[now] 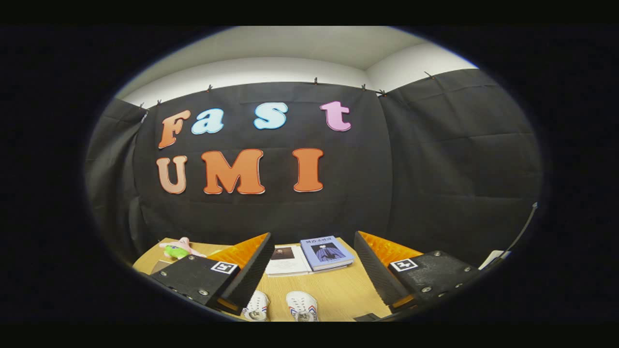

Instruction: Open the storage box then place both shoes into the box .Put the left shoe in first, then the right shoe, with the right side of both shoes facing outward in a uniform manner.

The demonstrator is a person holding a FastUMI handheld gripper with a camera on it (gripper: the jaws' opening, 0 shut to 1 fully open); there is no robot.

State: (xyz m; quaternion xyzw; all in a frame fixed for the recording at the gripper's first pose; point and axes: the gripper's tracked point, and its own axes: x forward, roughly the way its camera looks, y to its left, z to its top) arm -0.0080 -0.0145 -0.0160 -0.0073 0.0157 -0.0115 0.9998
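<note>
Two white shoes with laces stand side by side on the wooden table (338, 290), toes pointing away from me: one shoe (257, 305) partly behind my left finger, the other shoe (302, 305) in the gap between the fingers. My gripper (313, 263) is open, held above the table, nothing between its fingers. Both fingers stand wide apart above the shoes.
Beyond the shoes lie a blue book (327, 252) and a white booklet (287, 260) near the table's far edge. A plush toy in green and pink (178, 248) lies at the far left corner. A pale object (492, 257) sits beyond the right finger.
</note>
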